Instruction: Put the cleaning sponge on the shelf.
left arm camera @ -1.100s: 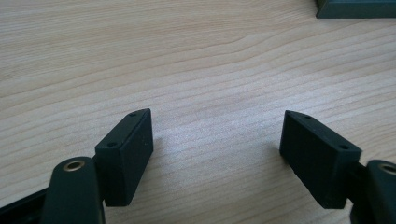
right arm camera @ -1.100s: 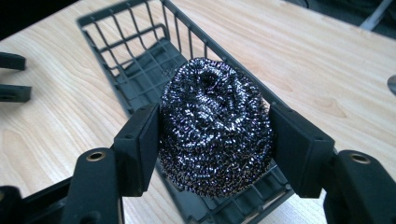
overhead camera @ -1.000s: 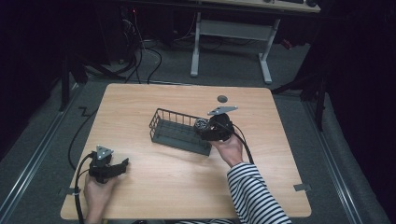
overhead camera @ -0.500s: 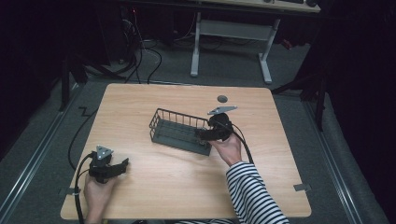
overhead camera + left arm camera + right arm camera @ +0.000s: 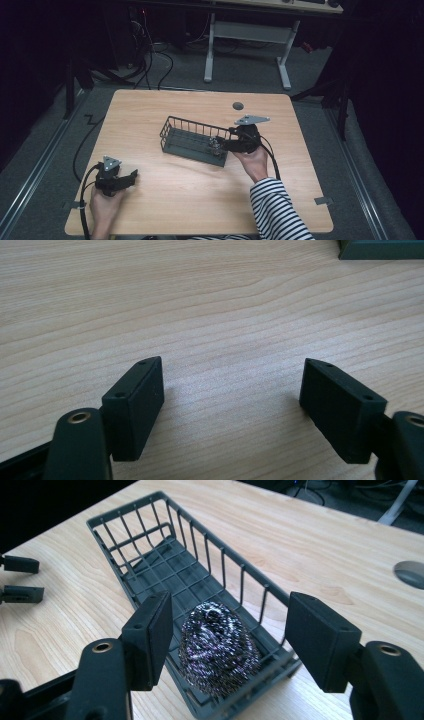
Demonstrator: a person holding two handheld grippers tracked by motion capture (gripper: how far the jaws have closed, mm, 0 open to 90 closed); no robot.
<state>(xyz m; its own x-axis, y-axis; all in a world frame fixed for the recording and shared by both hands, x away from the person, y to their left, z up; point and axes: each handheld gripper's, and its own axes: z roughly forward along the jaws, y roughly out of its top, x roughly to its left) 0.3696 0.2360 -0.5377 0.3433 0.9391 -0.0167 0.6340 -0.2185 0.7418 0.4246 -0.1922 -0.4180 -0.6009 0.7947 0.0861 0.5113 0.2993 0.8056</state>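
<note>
Right tool [image 5: 227,605]: jaws have just been closing, with the scourer [image 5: 217,645] between them. A gap is still seen at one pad, so it is not yet clamped, and the tool is read as released. The scourer is seated in the near end of the basket [image 5: 150,535] on the table [image 5: 300,200]. Compared with a second ago, the scourer is seen lower, down inside the basket, so placement looks done. Left tool [image 5: 232,385] is unchanged: parked on the table, spread and empty.
</note>
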